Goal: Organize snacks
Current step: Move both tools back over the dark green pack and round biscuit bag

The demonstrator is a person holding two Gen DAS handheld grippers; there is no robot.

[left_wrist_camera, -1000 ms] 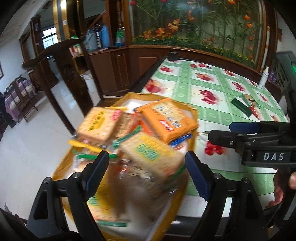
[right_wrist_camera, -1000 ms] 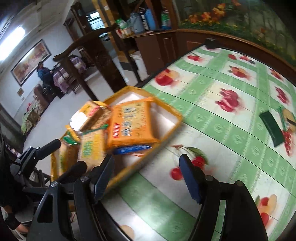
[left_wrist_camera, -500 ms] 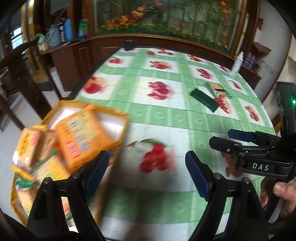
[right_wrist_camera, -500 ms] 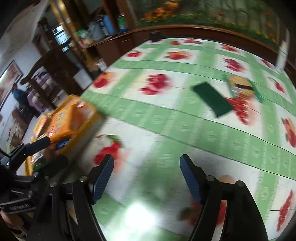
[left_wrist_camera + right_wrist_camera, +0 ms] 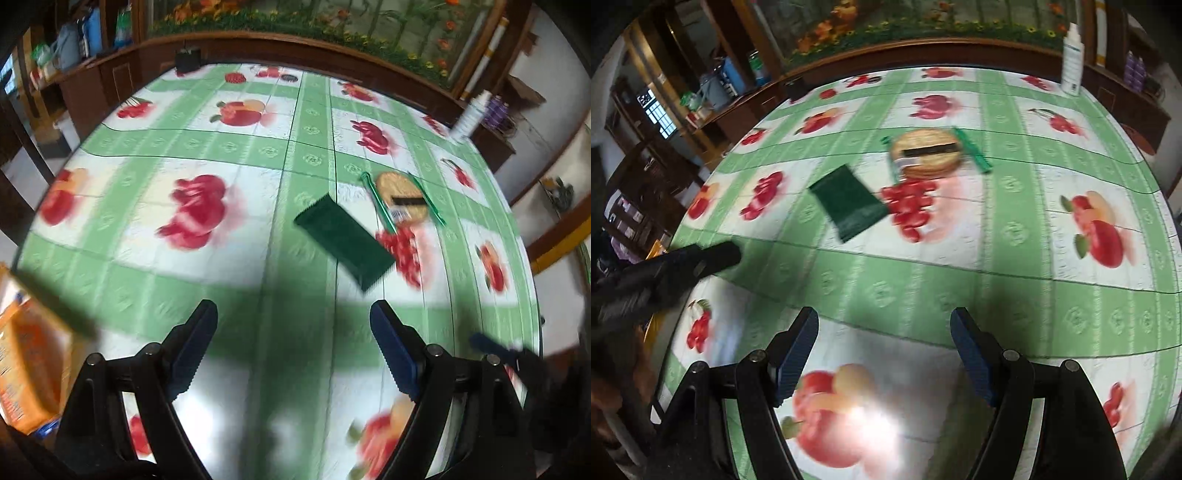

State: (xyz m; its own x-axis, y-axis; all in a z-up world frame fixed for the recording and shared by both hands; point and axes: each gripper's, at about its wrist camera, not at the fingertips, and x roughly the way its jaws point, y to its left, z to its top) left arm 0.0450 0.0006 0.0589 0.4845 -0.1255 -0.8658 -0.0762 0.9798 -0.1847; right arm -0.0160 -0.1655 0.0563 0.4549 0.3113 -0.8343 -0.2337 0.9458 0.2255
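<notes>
Left fingers (image 5: 293,347): spread apart with nothing between the blue pads, hanging over bare green-and-white cloth.
Right fingers (image 5: 884,350): apart and empty, over a printed fruit motif; a bright glare lies just below them.
Dark green packet (image 5: 344,246): flat on the surface, at about 1 o'clock from the left fingers and 11 o'clock from the right fingers, well apart from both.
Round biscuit pack (image 5: 926,151): clear wrap with green end seals, just beyond the dark packet at 12 to 1 o'clock, near it; whether they touch is unclear.
Orange snack pack (image 5: 22,373): at 9 o'clock in the left view, blurred, at the surface's edge.
White bottle (image 5: 1072,59): upright at the far rim, about 1 o'clock.
Surface (image 5: 229,280): round, covered with fruit-patterned cloth.
</notes>
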